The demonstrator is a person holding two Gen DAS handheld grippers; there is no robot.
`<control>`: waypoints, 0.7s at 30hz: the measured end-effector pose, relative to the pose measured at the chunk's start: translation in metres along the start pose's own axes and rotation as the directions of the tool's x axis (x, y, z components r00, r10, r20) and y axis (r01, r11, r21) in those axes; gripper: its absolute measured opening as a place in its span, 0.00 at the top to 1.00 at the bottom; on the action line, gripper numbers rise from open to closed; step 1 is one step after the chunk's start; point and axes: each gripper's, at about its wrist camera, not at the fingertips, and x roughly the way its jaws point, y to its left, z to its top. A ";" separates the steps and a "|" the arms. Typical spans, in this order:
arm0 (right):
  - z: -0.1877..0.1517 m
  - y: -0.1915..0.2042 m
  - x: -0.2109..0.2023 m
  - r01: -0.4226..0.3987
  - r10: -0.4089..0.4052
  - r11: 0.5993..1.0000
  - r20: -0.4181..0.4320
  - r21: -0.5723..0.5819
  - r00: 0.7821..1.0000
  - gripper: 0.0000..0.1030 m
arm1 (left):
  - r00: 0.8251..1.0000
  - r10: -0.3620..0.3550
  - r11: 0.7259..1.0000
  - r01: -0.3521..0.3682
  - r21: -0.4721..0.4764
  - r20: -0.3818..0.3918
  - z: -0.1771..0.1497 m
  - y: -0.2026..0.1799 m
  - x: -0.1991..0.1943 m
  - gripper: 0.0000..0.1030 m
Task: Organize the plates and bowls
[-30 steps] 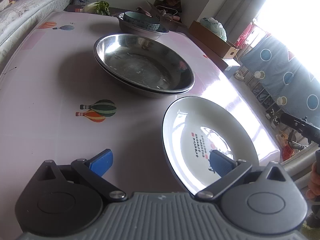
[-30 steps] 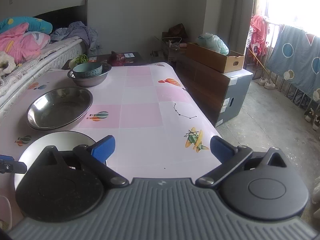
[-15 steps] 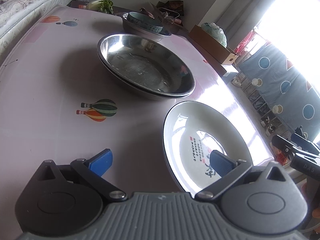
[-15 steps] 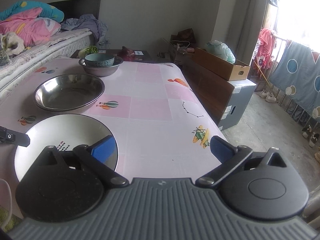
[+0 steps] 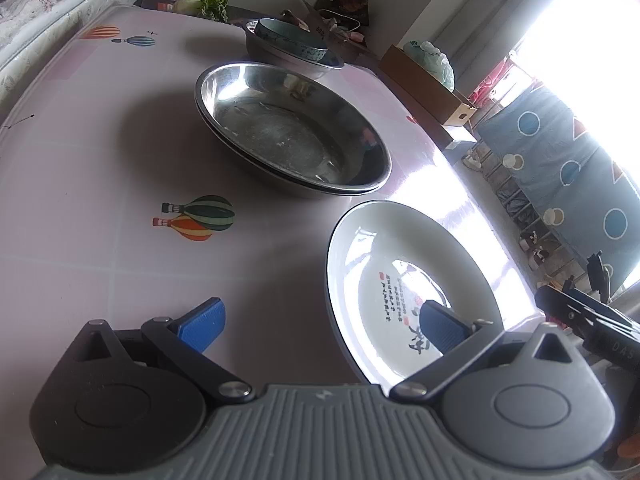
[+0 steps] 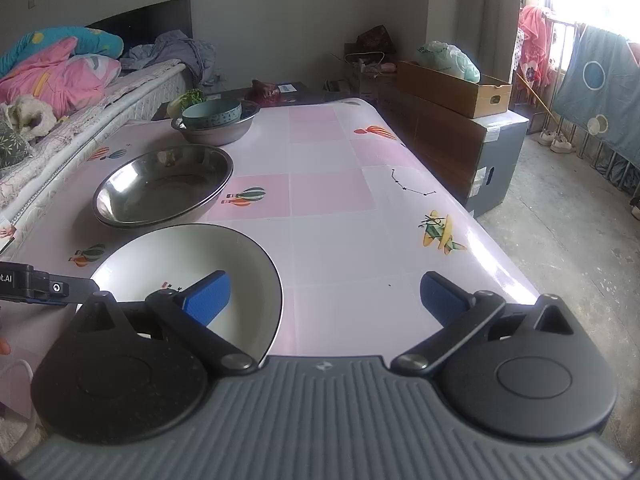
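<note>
Both claws (image 5: 322, 322) (image 6: 324, 294) apparently wide open, empty.

Bare table (image 6: 332, 196) right of the dishes: open passage. Left side blocked in a row by white plate (image 6: 176, 264), steel basin (image 6: 164, 188), far bowl stack (image 6: 216, 120); plate-basin gap looks narrow, possibly touching.

Daylight floods in from the window (image 5: 592, 12) on the right — blown out to white. Glare streaks the table (image 5: 448, 184) and the white plate (image 5: 372, 248); the steel bowl (image 5: 292, 132) casts a soft shadow leftward. Fisheye edges bend — focus stays sharp.
</note>
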 end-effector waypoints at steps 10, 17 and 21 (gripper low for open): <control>0.004 0.010 -0.011 -0.051 0.053 0.998 0.057 -0.030 0.997 0.01 | 1.000 0.009 1.000 -0.008 0.027 -0.019 0.001 -0.003 0.001 0.00; 0.000 -0.004 -0.014 -0.161 0.157 0.987 0.088 0.031 0.984 0.01 | 1.000 0.014 0.998 -0.013 0.055 -0.017 -0.002 -0.005 0.000 0.00; -0.004 -0.014 -0.010 -0.157 0.149 0.982 0.076 0.107 0.986 0.01 | 1.000 0.017 0.997 -0.016 0.071 -0.011 -0.003 -0.006 0.001 0.00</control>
